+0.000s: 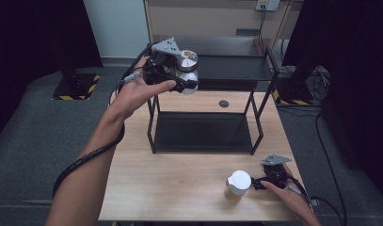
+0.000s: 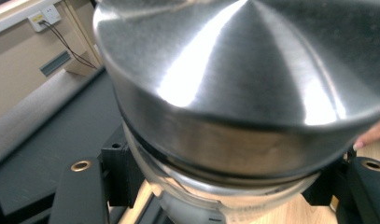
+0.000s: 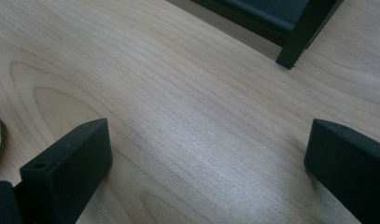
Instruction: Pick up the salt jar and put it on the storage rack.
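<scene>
Holding a steel-lidded jar (image 1: 188, 70) clamped upright in the left gripper (image 1: 179, 75), level with the rack (image 1: 255, 70) top shelf just beyond; right gripper (image 1: 263, 182) agape, empty, beside white-lidded jar (image 1: 238, 184) on the surface (image 1: 170, 183).

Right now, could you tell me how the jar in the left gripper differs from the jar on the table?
The held jar has a brushed metal lid and is lifted beside the black rack's top shelf, clamped in the left gripper. The table jar has a white lid and stands on the wood, free, beside the open right gripper. Both have clear bodies and are lidded.
</scene>
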Demonstrator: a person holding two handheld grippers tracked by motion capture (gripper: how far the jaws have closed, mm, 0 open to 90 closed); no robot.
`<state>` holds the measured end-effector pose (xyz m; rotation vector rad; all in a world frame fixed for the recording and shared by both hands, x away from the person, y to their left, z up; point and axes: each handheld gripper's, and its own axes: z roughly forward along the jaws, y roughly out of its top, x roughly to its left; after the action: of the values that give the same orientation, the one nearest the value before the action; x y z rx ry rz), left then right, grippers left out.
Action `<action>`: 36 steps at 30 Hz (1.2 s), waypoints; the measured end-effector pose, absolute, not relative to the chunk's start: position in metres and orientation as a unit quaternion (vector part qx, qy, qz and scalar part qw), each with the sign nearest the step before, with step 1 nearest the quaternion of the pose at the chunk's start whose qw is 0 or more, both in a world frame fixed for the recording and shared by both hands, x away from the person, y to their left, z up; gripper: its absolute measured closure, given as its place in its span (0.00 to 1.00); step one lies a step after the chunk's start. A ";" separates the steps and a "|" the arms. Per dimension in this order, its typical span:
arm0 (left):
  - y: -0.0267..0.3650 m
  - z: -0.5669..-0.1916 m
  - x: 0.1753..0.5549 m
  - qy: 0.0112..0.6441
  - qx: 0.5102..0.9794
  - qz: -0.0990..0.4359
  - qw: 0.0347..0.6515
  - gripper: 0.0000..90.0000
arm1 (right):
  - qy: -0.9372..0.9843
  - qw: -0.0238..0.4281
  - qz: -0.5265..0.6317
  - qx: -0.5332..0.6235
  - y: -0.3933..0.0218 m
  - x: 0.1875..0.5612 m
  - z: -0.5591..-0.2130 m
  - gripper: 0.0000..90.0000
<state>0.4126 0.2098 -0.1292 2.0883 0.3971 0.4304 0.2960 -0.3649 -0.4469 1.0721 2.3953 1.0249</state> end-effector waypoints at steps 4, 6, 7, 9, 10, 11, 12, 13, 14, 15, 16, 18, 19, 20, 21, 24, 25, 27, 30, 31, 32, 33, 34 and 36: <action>0.207 -0.116 0.420 0.169 0.851 0.184 0.462 0.33 | 0.839 0.162 0.359 0.375 -0.365 0.296 -0.447 0.02; 0.206 -0.111 0.425 0.172 0.850 0.187 0.461 0.33 | 0.839 0.162 0.359 0.375 -0.365 0.296 -0.447 0.02; 0.205 -0.109 0.427 0.175 0.850 0.190 0.459 0.33 | 0.839 0.162 0.359 0.375 -0.365 0.296 -0.447 0.02; 0.204 -0.107 0.431 0.181 0.850 0.193 0.456 0.33 | 0.839 0.162 0.359 0.375 -0.365 0.296 -0.447 0.02; 0.203 -0.106 0.434 0.182 0.850 0.194 0.455 0.33 | 0.839 0.162 0.359 0.375 -0.365 0.296 -0.447 0.02; 0.202 -0.106 0.436 0.184 0.850 0.193 0.454 0.33 | 0.839 0.162 0.359 0.375 -0.365 0.296 -0.447 0.02; 0.202 -0.106 0.440 0.186 0.850 0.193 0.453 0.33 | 0.839 0.161 0.359 0.375 -0.365 0.296 -0.447 0.02; 0.200 -0.106 0.443 0.189 0.850 0.193 0.452 0.33 | 0.839 0.161 0.359 0.375 -0.365 0.296 -0.447 0.02; 0.199 -0.106 0.446 0.191 0.851 0.192 0.451 0.33 | 0.839 0.161 0.359 0.375 -0.365 0.296 -0.447 0.02; 0.198 -0.107 0.449 0.193 0.850 0.191 0.451 0.33 | 0.839 0.161 0.359 0.375 -0.365 0.296 -0.447 0.02; 0.197 -0.107 0.451 0.195 0.850 0.190 0.451 0.33 | 0.839 0.160 0.359 0.375 -0.365 0.296 -0.447 0.02; 0.193 -0.109 0.457 0.199 0.850 0.188 0.450 0.33 | 0.839 0.160 0.359 0.375 -0.365 0.296 -0.447 0.02; 0.192 -0.110 0.458 0.201 0.850 0.187 0.450 0.33 | 0.839 0.160 0.359 0.375 -0.365 0.296 -0.447 0.02; 0.190 -0.111 0.461 0.203 0.850 0.186 0.449 0.33 | 0.840 0.160 0.359 0.375 -0.366 0.296 -0.447 0.02; 0.188 -0.112 0.464 0.204 0.851 0.185 0.447 0.33 | 0.840 0.160 0.359 0.375 -0.366 0.296 -0.447 0.02; 0.183 -0.115 0.471 0.208 0.854 0.181 0.441 0.33 | 0.839 0.161 0.360 0.374 -0.366 0.296 -0.447 0.02; 0.182 -0.116 0.473 0.209 0.854 0.180 0.440 0.33 | 0.840 0.161 0.360 0.374 -0.366 0.296 -0.447 0.02; 0.180 -0.118 0.478 0.210 0.855 0.178 0.439 0.33 | 0.840 0.161 0.360 0.374 -0.366 0.296 -0.447 0.02; 0.179 -0.121 0.483 0.215 0.856 0.174 0.438 0.33 | 0.840 0.161 0.360 0.374 -0.366 0.296 -0.447 0.02; 0.179 -0.122 0.485 0.215 0.856 0.172 0.438 0.33 | 0.840 0.161 0.360 0.374 -0.366 0.296 -0.447 0.02; 0.178 -0.124 0.486 0.216 0.856 0.171 0.438 0.33 | 0.840 0.161 0.360 0.374 -0.366 0.296 -0.447 0.02; 0.178 -0.125 0.488 0.217 0.856 0.171 0.438 0.33 | 0.840 0.161 0.360 0.373 -0.366 0.296 -0.447 0.02; 0.177 -0.126 0.490 0.218 0.855 0.171 0.438 0.33 | 0.840 0.161 0.360 0.373 -0.366 0.296 -0.447 0.02; 0.177 -0.128 0.492 0.219 0.855 0.173 0.438 0.33 | 0.840 0.161 0.360 0.373 -0.366 0.296 -0.447 0.02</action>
<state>0.4918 0.1770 -0.1281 2.1254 0.5436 0.4296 0.2962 -0.3662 -0.4472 1.0657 2.3987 1.0283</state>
